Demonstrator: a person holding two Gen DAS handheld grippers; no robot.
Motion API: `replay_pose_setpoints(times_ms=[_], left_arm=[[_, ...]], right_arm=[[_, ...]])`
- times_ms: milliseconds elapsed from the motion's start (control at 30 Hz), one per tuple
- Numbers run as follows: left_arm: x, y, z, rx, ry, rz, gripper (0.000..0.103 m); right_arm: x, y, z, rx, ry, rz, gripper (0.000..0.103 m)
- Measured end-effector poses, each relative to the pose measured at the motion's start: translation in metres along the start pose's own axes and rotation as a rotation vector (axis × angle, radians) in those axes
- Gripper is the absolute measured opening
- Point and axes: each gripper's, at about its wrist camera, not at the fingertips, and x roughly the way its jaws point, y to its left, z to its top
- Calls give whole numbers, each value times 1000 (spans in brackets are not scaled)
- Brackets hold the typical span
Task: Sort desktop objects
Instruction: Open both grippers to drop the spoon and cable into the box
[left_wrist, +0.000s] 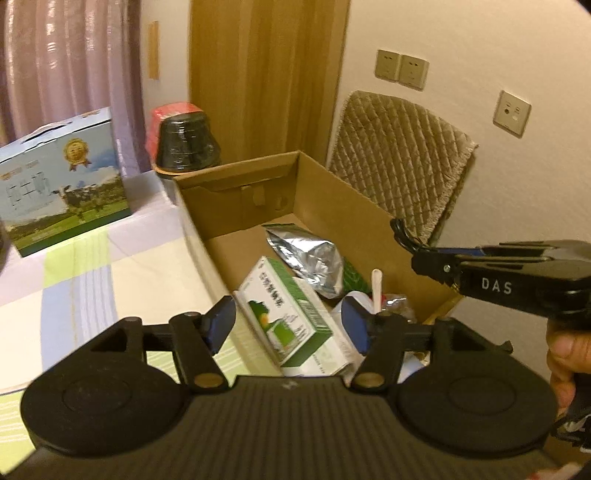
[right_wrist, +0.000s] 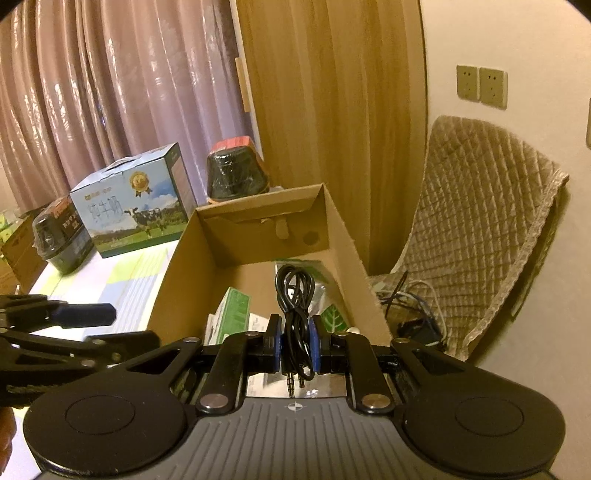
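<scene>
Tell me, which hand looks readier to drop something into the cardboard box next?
Probably the right. Its tongs are clamped on a coiled black cable above the box. The left tongs stand open with nothing gripped, over a green carton lying inside.

Both wrist cams sit close over the open cardboard box (left_wrist: 332, 206), angled down along their fingers. They share the box, milk carton (right_wrist: 136, 206) and quilted chair (left_wrist: 399, 162); each catches the other gripper at its edge.
</scene>
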Motion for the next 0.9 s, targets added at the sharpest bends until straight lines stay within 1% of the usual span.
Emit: replay_pose_setpoints(times_ms=[100, 167, 200, 233, 267, 300, 333, 367, 400, 533, 667, 700, 833, 900], left_arm=[[-6, 5, -3, -12, -7, 17, 64], [-9, 8, -6, -18, -13, 28, 72], [-11, 9, -7, -23, -15, 31, 74], [-12, 11, -8, -28, -18, 35, 78], [-14, 12, -10, -31, -20, 42, 80], [-15, 14, -10, -34, -21, 47, 81], [-16, 15, -12, -38, -23, 52, 84], [-17, 16, -13, -42, -24, 53, 87], [-19, 18, -14, -47, -24, 52, 88], [-28, 19, -18, -54, -32, 68, 95], [-40, 18, -24, -57, -48, 98, 101], [-44, 19, -26, -65, -50, 105, 101], [-61, 20, -33, -106, -51, 111, 102], [-71, 20, -36, -120, -58, 125, 102]], right_arm=[[4, 1, 1, 12, 14, 19, 12], [6, 2, 3, 20, 18, 42, 12], [7, 2, 4, 19, 20, 51, 12], [8, 3, 5, 19, 21, 49, 14], [7, 3, 6, 21, 18, 41, 21], [6, 3, 7, 25, 12, 38, 37], [4, 2, 7, 33, 5, 35, 46], [2, 1, 7, 38, -3, 33, 59], [0, 0, 6, 39, -9, 31, 62], [-9, -1, 3, 44, 1, 20, 68], [-20, 2, -1, 44, 17, 11, 79], [-24, 4, -2, 39, 22, 8, 82], [-40, 13, -7, 25, 38, -1, 86], [-49, 17, -10, 19, 39, -4, 93]])
